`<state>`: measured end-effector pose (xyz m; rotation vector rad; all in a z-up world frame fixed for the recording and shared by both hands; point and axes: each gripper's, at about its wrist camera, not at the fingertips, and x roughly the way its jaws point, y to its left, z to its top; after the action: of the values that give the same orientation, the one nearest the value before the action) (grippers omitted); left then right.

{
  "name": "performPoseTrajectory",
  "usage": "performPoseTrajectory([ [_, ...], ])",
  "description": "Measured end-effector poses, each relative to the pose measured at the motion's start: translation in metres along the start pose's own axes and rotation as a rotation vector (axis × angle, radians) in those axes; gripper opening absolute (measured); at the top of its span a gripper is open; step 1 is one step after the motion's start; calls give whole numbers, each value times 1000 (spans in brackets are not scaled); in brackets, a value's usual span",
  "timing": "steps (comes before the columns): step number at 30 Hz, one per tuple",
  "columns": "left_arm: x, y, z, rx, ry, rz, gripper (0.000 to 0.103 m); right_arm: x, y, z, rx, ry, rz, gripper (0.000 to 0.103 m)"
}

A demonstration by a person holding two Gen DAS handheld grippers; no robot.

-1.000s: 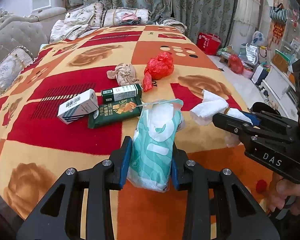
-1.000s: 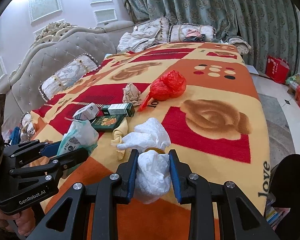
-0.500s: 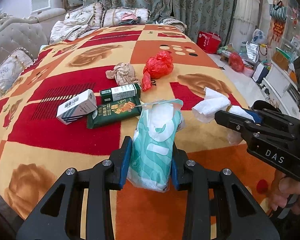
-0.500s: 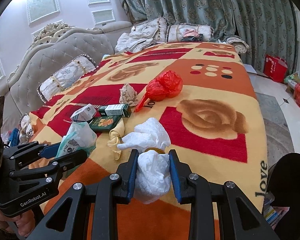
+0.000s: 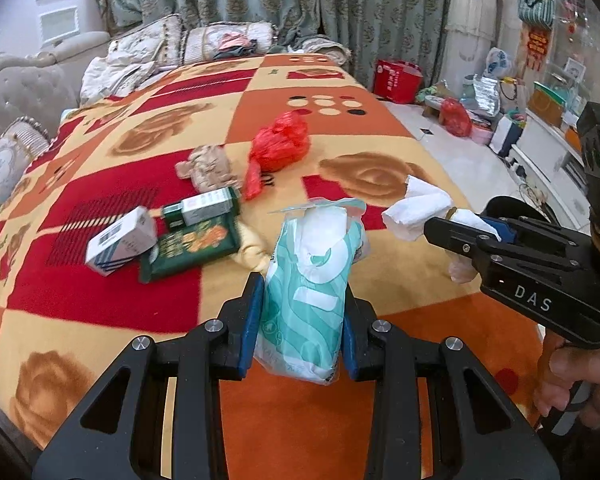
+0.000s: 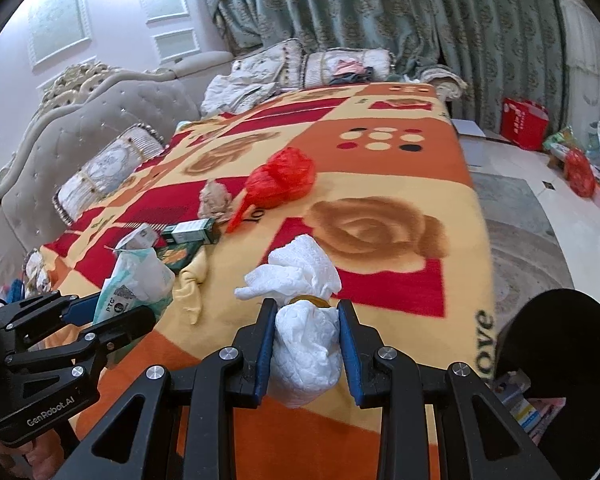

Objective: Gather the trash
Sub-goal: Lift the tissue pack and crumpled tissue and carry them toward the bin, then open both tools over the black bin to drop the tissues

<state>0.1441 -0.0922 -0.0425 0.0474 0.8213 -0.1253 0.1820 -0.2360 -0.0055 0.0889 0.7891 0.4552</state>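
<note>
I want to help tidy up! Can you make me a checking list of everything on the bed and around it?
Surface: blanket with red, orange and yellow squares on a bed.
Job's things: teal tissue pack and white tissue wad, both held; red plastic bag, beige crumpled paper, white box, green-and-white box and green packet lying on the blanket.
Clutter: yellow cloth by the packet.
Grippers: left gripper fingers clamp the tissue pack; right gripper fingers clamp the tissue wad.
Cables: nothing seen.
Surroundings: green curtains, grey headboard, pillows, bags on the floor.
</note>
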Motion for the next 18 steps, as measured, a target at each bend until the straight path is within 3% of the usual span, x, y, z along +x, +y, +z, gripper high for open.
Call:
performPoseTrajectory([
  [11,12,-45,13,74,-1,-82,32,-18,-40,-5,63,-22,-58,29],
  [18,24,-97,28,169,4,-196,32,-35,-95,-14,209,-34,-182,29],
])
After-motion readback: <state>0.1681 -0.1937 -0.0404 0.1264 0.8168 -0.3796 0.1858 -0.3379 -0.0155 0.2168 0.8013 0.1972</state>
